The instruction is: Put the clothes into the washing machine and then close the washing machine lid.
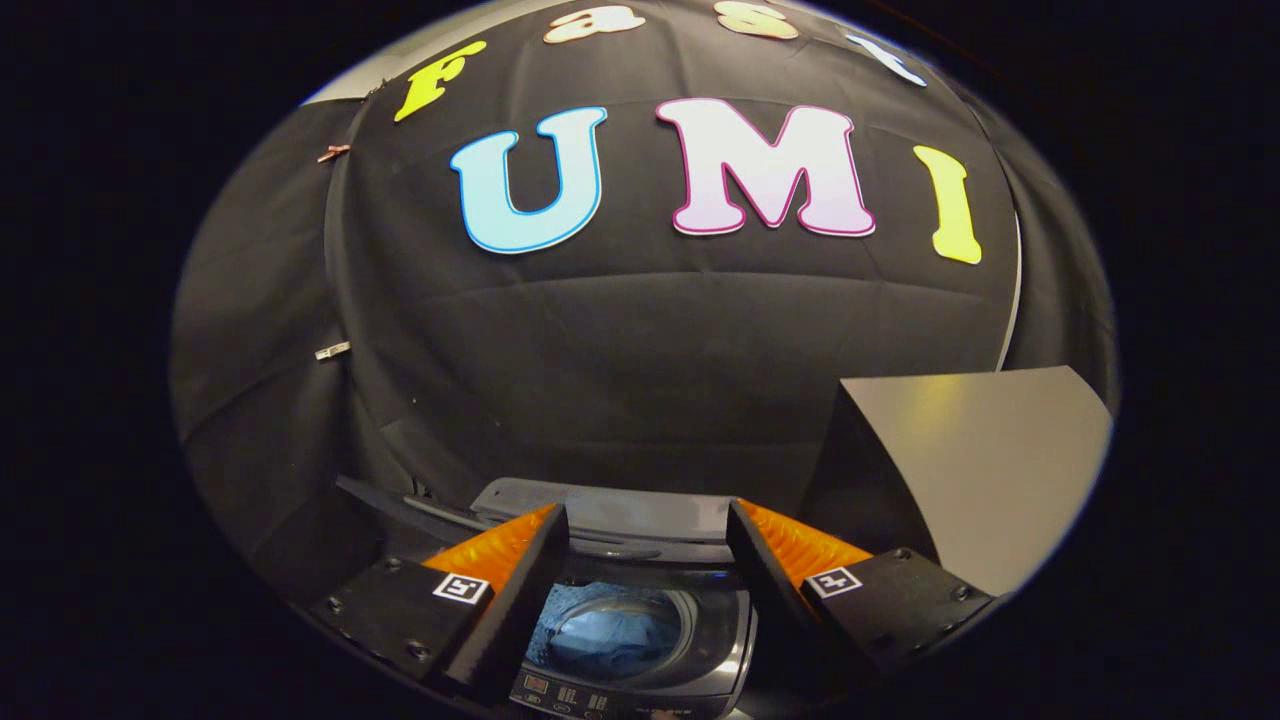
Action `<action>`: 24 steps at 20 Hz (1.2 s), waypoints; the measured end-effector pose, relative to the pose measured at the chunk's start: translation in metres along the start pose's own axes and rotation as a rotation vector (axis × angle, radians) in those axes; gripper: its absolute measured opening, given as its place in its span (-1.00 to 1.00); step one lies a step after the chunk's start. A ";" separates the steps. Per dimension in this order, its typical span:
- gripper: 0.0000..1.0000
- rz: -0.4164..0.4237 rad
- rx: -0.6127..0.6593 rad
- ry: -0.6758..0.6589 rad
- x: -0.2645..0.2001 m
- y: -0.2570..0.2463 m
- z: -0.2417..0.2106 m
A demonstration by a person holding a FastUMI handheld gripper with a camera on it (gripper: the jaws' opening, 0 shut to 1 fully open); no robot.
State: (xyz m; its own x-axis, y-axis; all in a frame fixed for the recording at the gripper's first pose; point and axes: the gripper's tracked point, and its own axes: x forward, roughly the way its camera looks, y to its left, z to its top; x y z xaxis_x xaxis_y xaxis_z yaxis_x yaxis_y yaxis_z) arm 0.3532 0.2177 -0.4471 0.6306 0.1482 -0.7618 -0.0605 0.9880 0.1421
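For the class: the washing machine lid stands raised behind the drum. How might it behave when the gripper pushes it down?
The lid looks like a rigid panel, so it probably swings as one piece. It may drop quickly once tipped. The open hand-held gripper holds nothing; blue clothes lie in the drum.

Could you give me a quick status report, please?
Gripper open, empty, above washing machine. Blue clothes in drum. Lid up; nothing blocking.

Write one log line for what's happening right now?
gripper: open, empty | washing machine: below fingers | clothes: blue, inside drum | lid: open
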 end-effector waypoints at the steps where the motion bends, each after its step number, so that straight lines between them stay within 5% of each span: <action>1: 0.97 0.003 0.006 0.010 0.000 0.001 0.000; 8: 0.97 0.039 -0.009 -0.049 -0.001 0.003 0.008; 24: 0.96 0.143 -0.030 -0.498 -0.013 0.009 0.092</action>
State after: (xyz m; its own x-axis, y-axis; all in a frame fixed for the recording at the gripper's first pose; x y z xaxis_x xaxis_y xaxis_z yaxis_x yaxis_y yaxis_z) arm 0.4151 0.2205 -0.3778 0.9058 0.2507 -0.3417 -0.1908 0.9612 0.1994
